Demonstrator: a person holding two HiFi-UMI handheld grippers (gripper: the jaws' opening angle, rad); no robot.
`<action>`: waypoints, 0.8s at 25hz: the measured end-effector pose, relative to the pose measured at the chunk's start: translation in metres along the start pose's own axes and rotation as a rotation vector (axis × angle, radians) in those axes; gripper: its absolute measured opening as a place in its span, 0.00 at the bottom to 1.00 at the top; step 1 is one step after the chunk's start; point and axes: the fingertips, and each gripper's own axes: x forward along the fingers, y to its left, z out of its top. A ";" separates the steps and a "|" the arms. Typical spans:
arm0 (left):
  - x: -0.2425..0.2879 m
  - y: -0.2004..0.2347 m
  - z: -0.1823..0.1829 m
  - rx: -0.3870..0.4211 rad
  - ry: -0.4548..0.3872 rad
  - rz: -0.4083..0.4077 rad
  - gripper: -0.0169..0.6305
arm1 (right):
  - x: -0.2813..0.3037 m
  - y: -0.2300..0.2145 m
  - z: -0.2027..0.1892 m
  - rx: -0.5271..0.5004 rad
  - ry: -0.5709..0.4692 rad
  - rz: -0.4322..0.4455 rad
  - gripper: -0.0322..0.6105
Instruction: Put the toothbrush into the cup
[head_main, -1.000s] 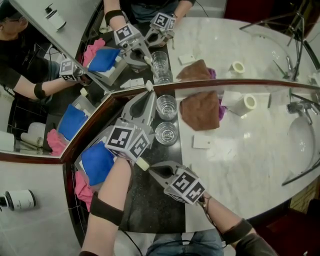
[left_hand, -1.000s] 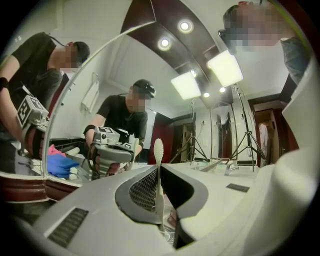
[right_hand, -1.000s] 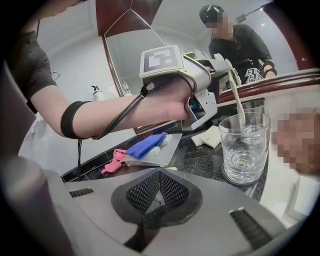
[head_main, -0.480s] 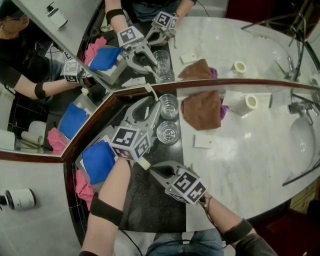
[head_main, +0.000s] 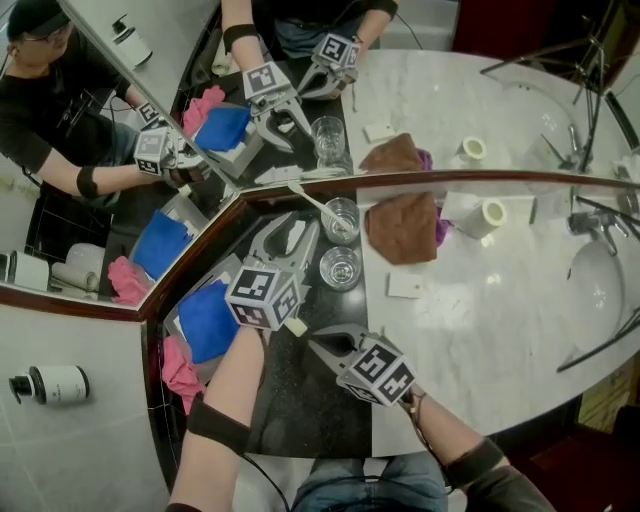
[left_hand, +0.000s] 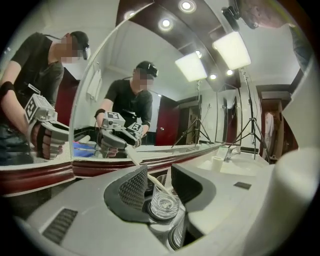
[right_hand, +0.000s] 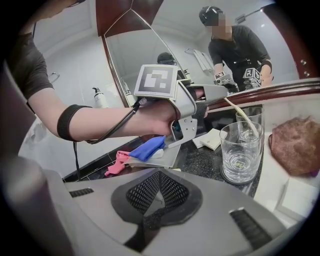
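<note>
Two clear glass cups stand on the dark counter strip by the mirror, a far one (head_main: 341, 218) and a near one (head_main: 340, 267). The white toothbrush (head_main: 316, 203) leans in the far cup (left_hand: 164, 204), its handle up to the left (left_hand: 144, 171). My left gripper (head_main: 296, 226) sits just left of that cup. Its jaws have just been opening and stand open (left_hand: 161, 181), and neither pad touches the brush. My right gripper (head_main: 313, 343) is shut and empty (right_hand: 157, 200), nearer me, pointing at the near cup (right_hand: 241, 152).
A brown cloth (head_main: 400, 225), a toilet roll (head_main: 487, 215) and a small white packet (head_main: 405, 285) lie on the marble to the right. A tray holding a blue cloth (head_main: 208, 320) and a pink cloth (head_main: 180, 365) sits left. The sink (head_main: 600, 290) is far right; the mirror stands just behind the cups.
The left gripper lowered the toothbrush into the far cup, opened its jaws and let go. The brush now leans in the cup alone. The right gripper stayed put.
</note>
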 end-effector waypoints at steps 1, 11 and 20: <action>-0.007 -0.001 0.002 -0.005 0.008 0.014 0.24 | -0.004 0.003 0.002 0.002 0.004 -0.005 0.08; -0.102 -0.030 0.019 -0.094 0.075 0.139 0.03 | -0.069 0.016 0.027 -0.025 0.033 -0.112 0.08; -0.173 -0.073 0.019 -0.116 0.140 0.189 0.03 | -0.140 0.012 0.035 -0.010 0.015 -0.242 0.08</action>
